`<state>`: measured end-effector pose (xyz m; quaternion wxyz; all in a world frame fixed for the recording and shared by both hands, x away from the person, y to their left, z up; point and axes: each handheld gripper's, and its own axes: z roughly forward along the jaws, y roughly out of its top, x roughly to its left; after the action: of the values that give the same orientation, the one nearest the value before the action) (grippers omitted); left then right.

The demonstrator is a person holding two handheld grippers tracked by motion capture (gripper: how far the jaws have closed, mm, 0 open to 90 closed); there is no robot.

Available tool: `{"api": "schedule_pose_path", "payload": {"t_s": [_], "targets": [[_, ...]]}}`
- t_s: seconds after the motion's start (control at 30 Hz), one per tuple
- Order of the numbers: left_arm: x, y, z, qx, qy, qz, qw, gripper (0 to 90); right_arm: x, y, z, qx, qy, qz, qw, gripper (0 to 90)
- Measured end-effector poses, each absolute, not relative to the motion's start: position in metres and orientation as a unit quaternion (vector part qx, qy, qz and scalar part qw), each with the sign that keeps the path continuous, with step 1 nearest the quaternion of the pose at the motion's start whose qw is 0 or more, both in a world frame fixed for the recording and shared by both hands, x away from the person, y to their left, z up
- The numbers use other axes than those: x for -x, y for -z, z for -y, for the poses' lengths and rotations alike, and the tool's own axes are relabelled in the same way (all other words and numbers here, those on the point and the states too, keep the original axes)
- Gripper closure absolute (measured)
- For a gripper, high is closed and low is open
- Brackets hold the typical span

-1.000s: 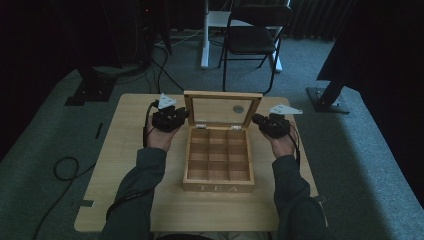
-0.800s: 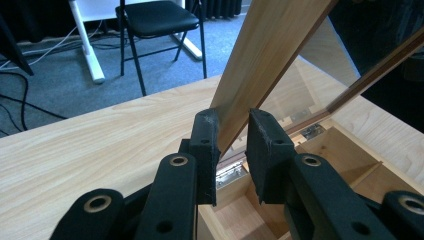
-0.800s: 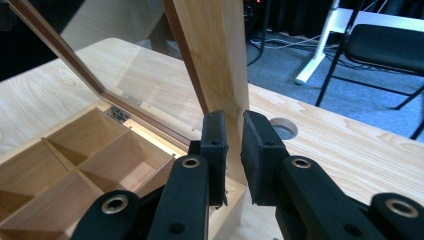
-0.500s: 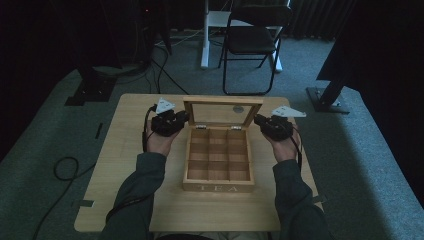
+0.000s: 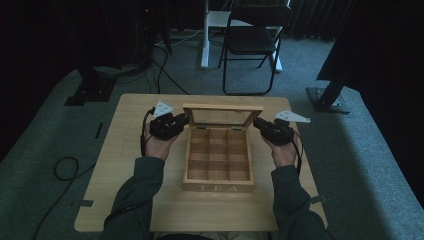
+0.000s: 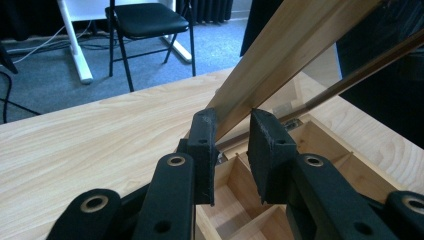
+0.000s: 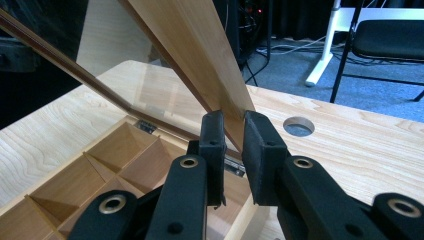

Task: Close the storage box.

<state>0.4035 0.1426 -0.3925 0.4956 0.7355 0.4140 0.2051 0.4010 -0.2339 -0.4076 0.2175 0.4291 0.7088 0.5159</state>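
One pale wooden surface [image 5: 125,165] carries the whole scene, standing on grey carpet with a black folding chair [image 5: 252,40] beyond its far edge and a round cable hole [image 7: 298,126] cut through it near the right side. At its middle sits a wooden tea box [image 5: 218,160], the word TEA on its near wall, divided inside into a grid of bare compartments. Its glass-paned lid [image 5: 222,116] is raised on hinges at the far wall and stands tilted up over the back row.

The person's forearms in dark green sleeves come in from the near side, one on either side of the box. The left tool [image 5: 182,120] meets the lid's left edge; in the left gripper view its two black jaws are clenched on the lid's wooden frame [image 6: 280,65], which runs between the pads. The right tool [image 5: 257,122] meets the lid's right edge; in the right gripper view its jaws likewise clamp the frame strip, pads pressed on both faces. A small metal hinge [image 7: 145,126] shows at the back wall under the glass.
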Motion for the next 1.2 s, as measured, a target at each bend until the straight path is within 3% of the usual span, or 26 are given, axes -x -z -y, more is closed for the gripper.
{"api": "schedule_pose_path", "payload": {"t_s": [1.2], "targets": [[-0.381, 0.400, -0.146, -0.739, -0.198, -0.403, 0.502, 73.0, -0.381, 0.414, 0.232, -0.427, -0.503, -0.719, 0.221, 76.8]]}}
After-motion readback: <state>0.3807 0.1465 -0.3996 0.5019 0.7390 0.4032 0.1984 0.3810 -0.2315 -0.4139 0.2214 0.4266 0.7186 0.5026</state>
